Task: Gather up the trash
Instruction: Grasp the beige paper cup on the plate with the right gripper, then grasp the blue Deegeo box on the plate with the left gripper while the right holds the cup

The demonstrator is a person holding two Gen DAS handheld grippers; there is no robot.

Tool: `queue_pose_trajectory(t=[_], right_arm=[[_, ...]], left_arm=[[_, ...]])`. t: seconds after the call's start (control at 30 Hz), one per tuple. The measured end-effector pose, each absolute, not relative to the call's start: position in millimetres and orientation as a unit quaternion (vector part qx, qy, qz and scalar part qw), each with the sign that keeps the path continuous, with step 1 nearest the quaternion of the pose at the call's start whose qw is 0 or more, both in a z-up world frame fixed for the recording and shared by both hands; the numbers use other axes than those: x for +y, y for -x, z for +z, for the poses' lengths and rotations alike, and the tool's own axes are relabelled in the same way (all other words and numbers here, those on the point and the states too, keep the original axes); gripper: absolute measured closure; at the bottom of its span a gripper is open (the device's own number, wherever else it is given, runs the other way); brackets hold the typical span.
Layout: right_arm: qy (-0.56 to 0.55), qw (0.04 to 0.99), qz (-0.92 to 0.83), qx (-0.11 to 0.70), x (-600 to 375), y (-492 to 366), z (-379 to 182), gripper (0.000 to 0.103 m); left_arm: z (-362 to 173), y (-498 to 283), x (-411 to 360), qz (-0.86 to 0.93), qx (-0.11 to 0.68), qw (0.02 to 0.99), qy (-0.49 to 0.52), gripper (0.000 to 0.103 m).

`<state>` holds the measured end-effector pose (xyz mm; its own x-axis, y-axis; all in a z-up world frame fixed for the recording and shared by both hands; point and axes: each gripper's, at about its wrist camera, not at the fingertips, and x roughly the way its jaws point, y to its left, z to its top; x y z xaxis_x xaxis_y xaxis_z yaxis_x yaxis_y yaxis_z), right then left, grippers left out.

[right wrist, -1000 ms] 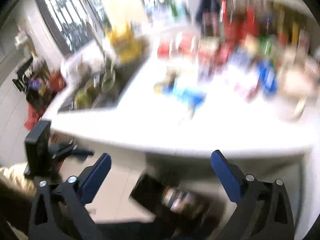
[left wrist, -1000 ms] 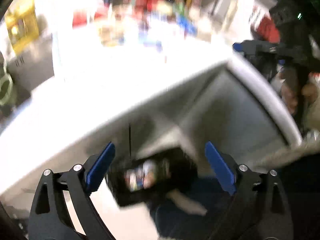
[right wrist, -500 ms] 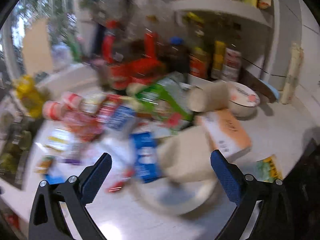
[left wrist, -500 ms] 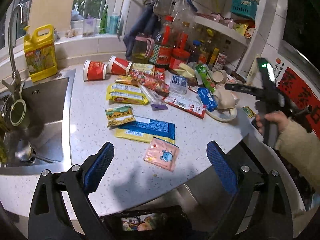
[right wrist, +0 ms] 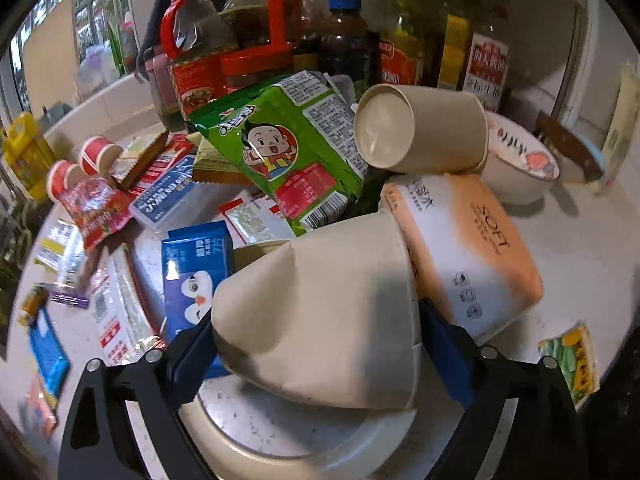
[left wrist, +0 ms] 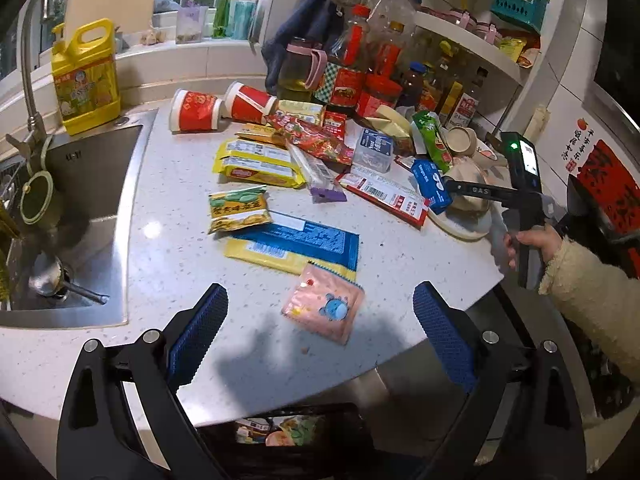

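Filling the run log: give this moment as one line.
right gripper: closing around crushed paper cup on plate | left gripper: open, empty, above counter | pink packet ahead

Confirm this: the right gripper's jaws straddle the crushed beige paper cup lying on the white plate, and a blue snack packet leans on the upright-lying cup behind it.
Wrong in one respect. The packet by the second beige cup is green, not blue, as the right wrist view shows. The rest stands: the right gripper, its jaws closing, straddles the crushed beige paper cup on the white plate.
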<state>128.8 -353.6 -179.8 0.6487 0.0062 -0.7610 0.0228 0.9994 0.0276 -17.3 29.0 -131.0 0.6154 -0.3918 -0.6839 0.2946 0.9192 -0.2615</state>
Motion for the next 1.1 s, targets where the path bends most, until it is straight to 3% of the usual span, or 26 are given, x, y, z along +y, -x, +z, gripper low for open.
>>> queue_pose_trajectory(t=[0.23,0.43,0.7,1.1], right_arm=[[-0.067,0.924,0.029,0.375,-360,-89,-137,0.019],[-0.079,0.927,0.035,0.364,-367,-75,-123,0.019],[-0.114,0.942,0.023,0.316,-384,-26,-86,0.019],[-0.135,0.943,0.031,0.302,-397,7,-70,0.019]], left_arm=[[-135,-29,-15,-0.217,0.4,0.888,0.068,0.011],[-143,-78,-106,-0.253,0.419,0.871,0.029,0.011],[-150,-111,-205,-0.285,0.467,0.834,0.074,0.011],[-183,-129,-284,-0.19,0.538,0.82,0.054,0.011]])
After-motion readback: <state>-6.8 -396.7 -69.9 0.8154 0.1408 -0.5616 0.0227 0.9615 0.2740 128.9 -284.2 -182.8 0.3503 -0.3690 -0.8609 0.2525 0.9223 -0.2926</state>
